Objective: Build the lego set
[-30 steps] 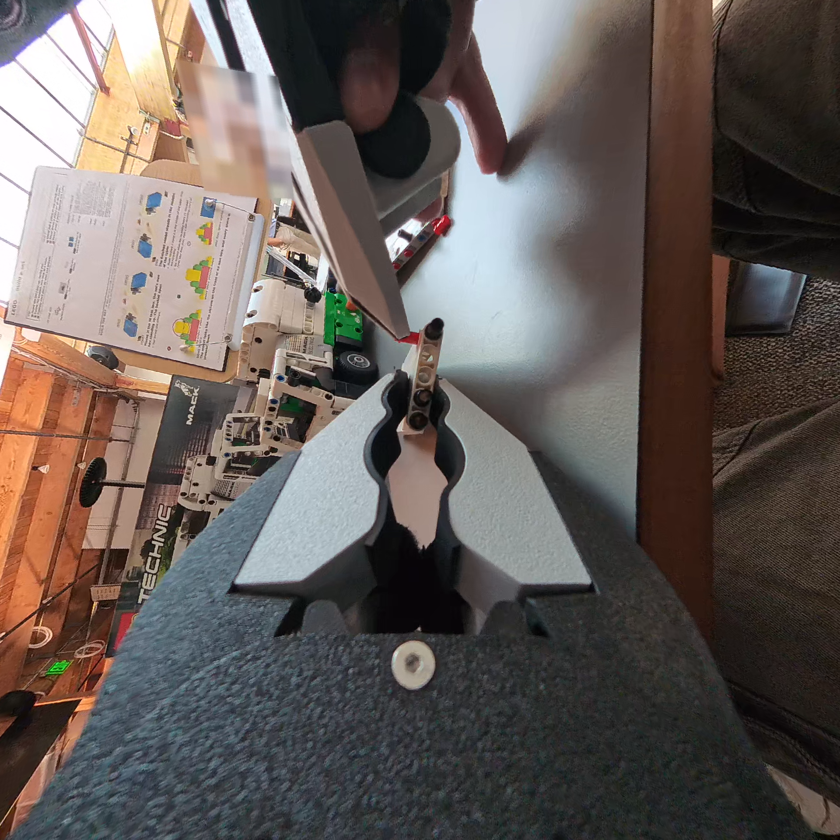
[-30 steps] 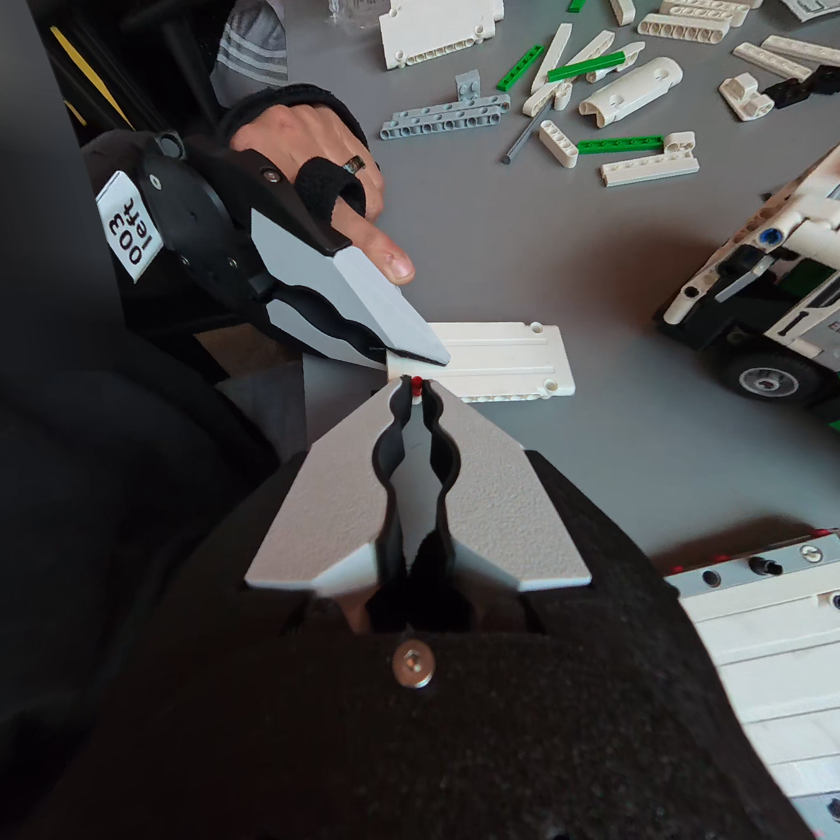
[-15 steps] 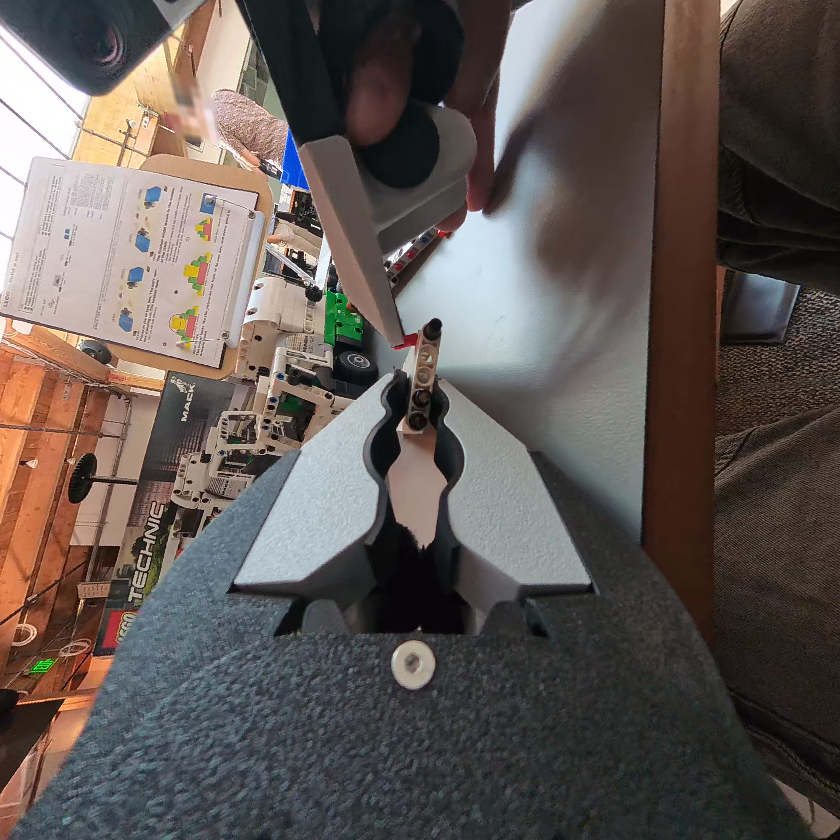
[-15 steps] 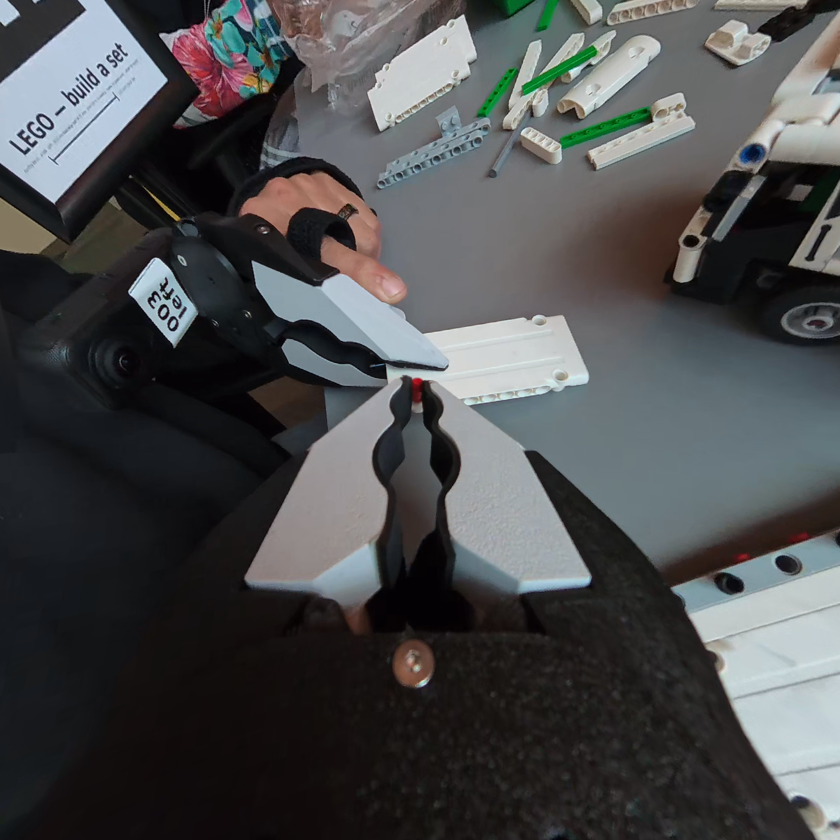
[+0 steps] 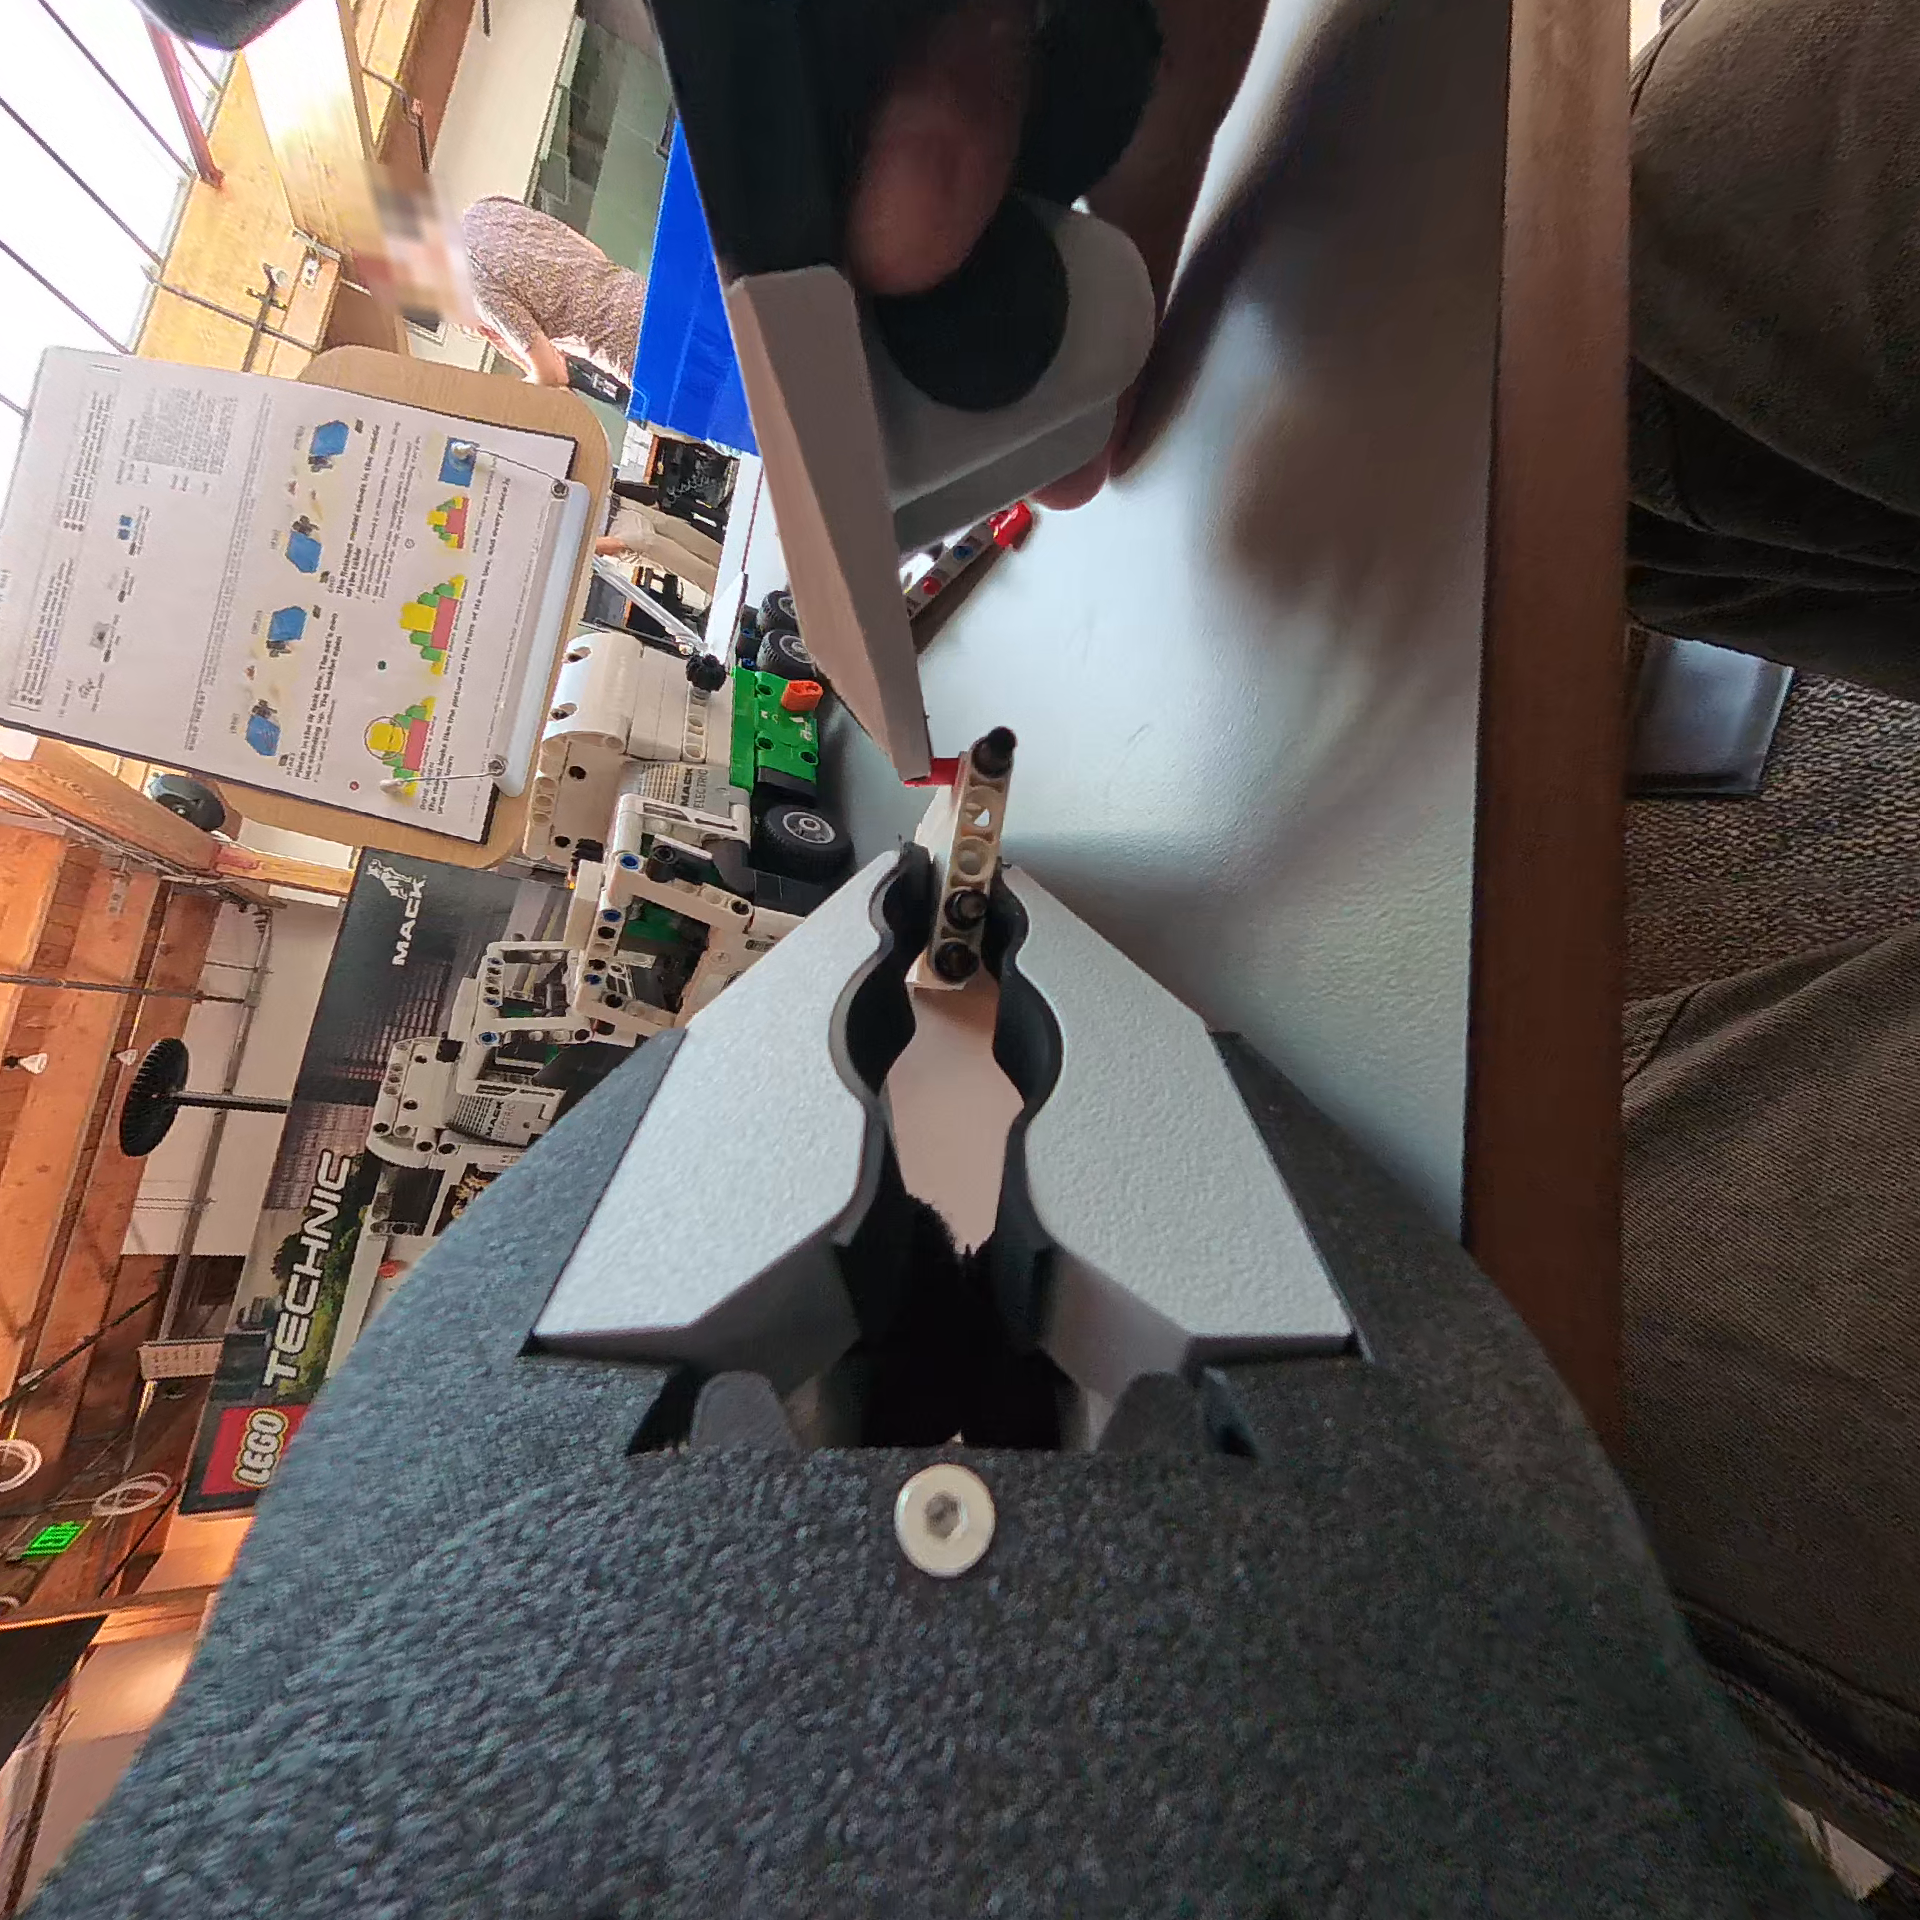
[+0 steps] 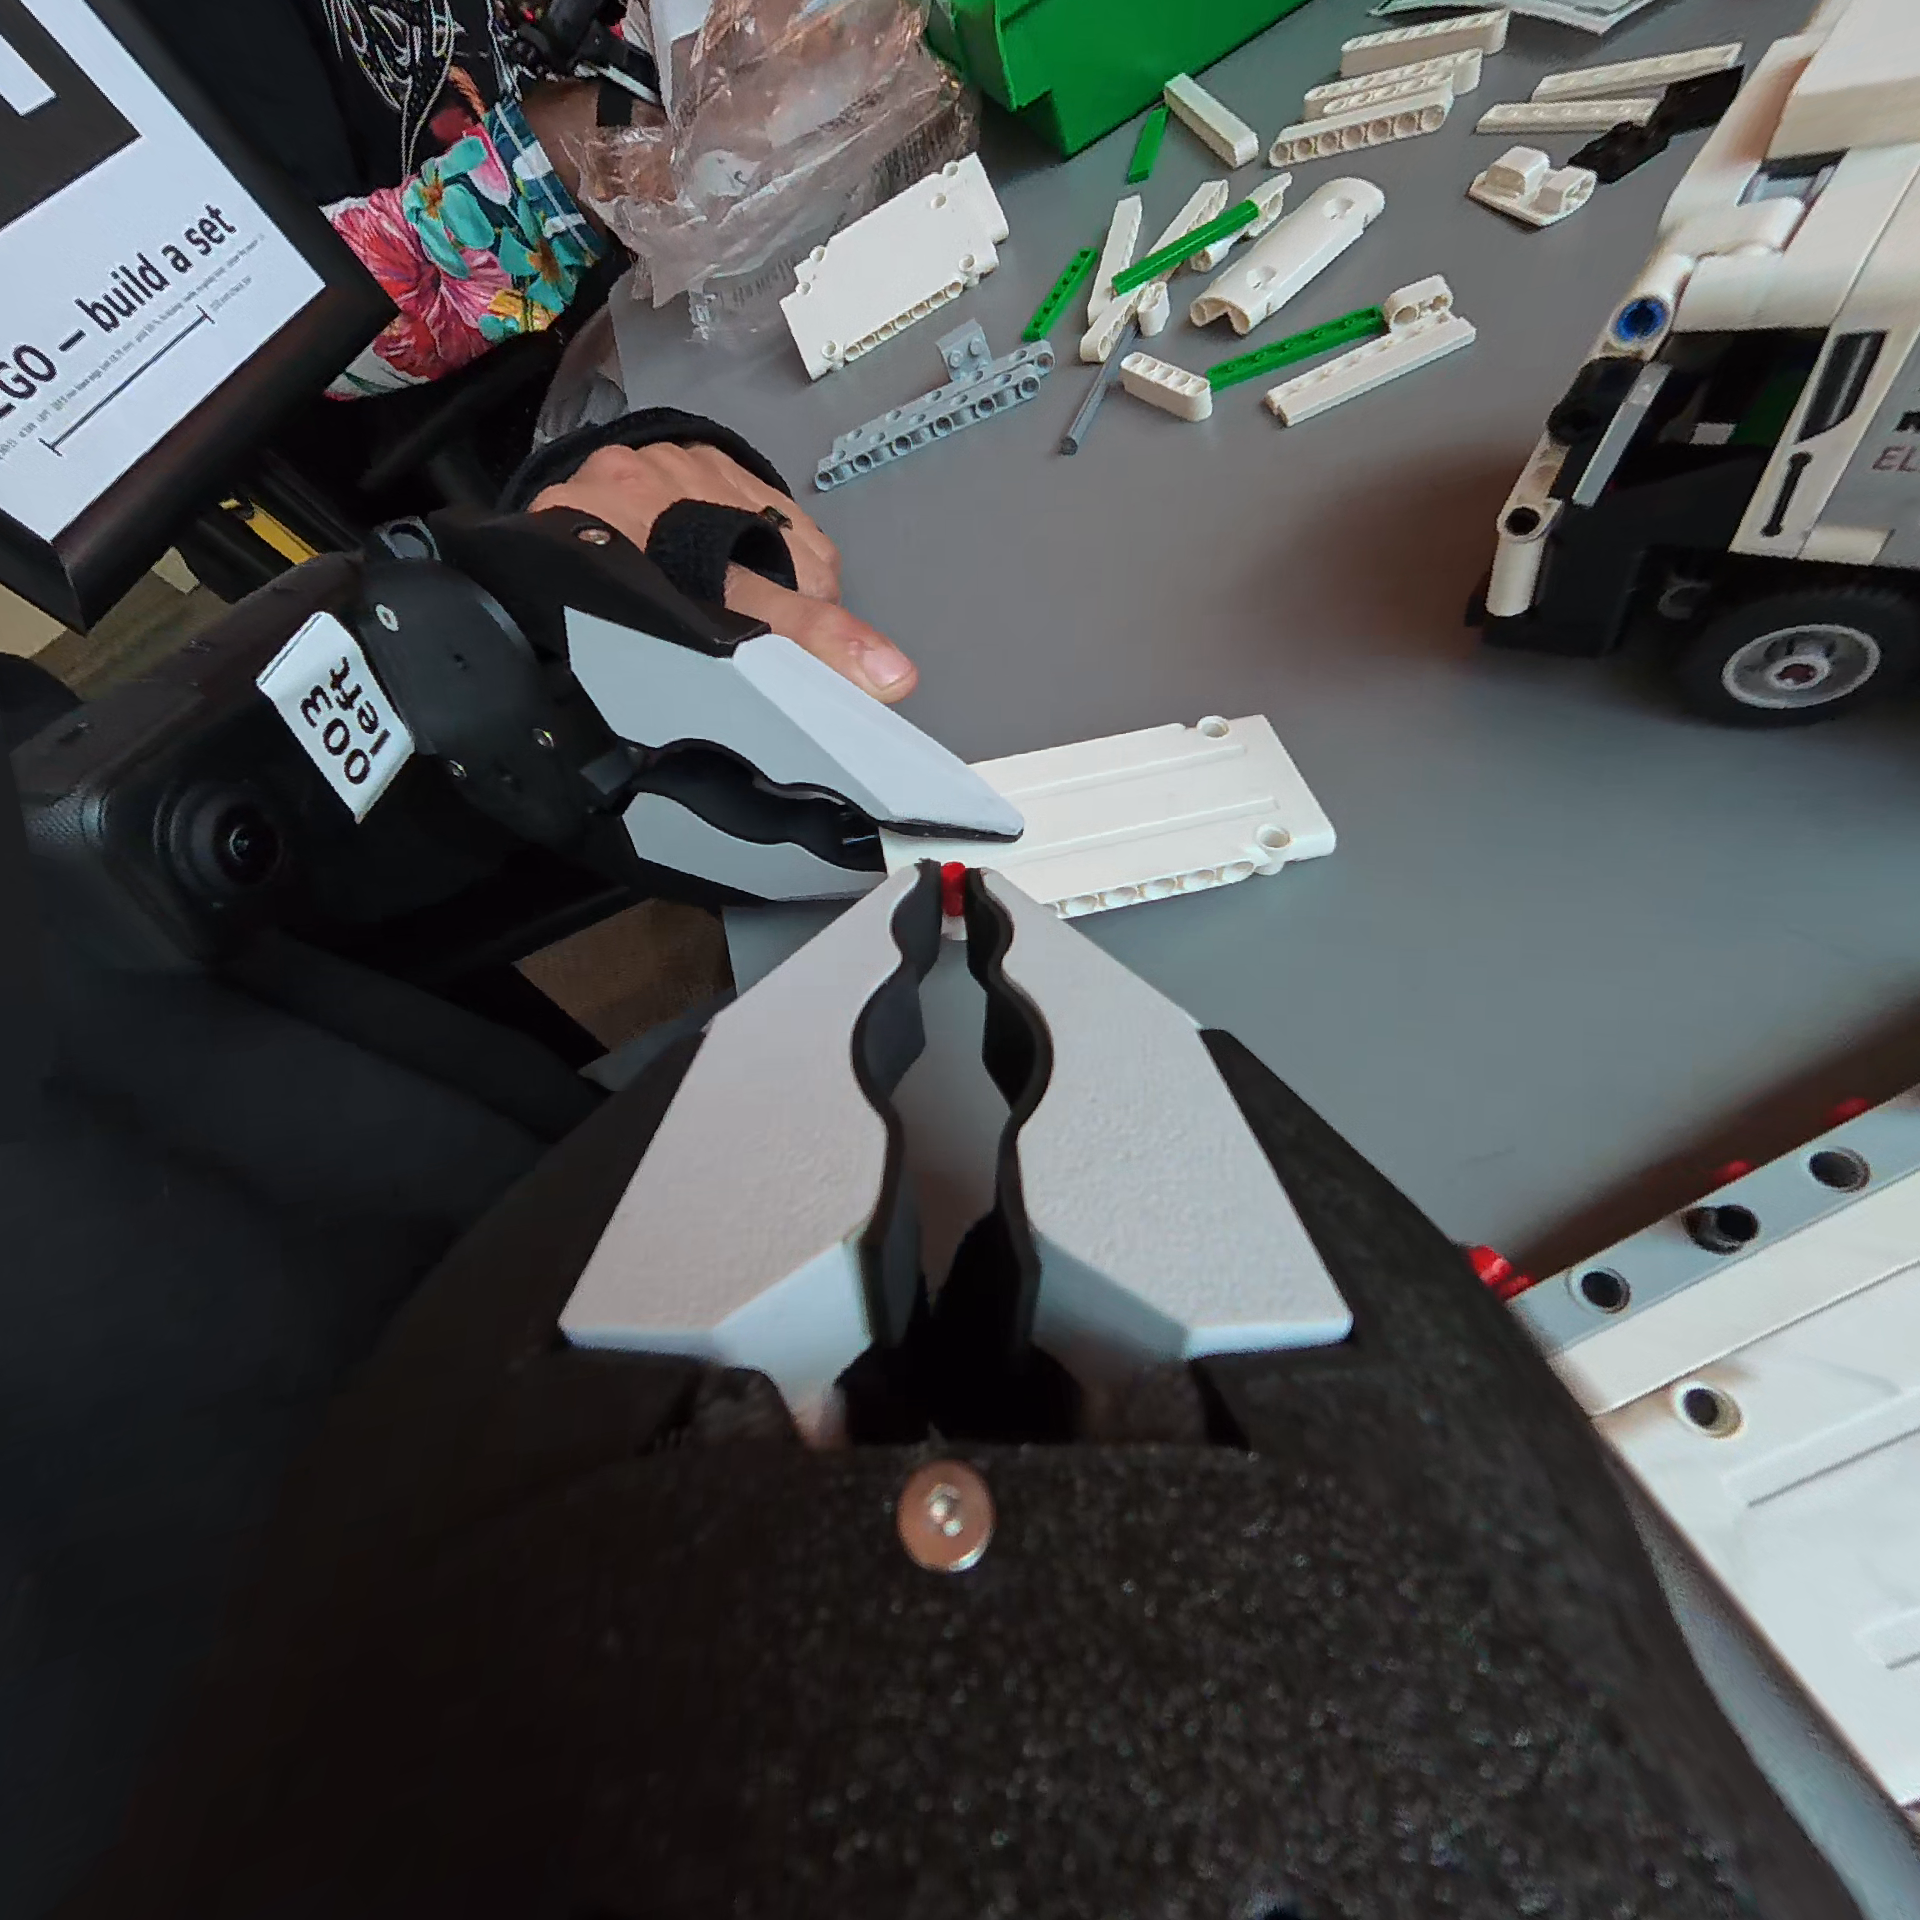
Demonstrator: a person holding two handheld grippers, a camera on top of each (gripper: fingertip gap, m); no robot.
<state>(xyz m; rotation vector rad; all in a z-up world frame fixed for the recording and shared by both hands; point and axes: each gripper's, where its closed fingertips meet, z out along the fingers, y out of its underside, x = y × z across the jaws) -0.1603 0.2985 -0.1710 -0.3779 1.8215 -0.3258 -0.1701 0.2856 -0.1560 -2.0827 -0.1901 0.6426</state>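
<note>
We find the left gripper jaws clamped on a white panel over the grey counter, the right gripper jaws pinching a red pin at its edge.

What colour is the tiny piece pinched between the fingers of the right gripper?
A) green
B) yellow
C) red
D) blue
C: the right gripper has its fingers closed on a small red pin, right at the edge of the white panel that the left gripper grips on the grey table.
</note>
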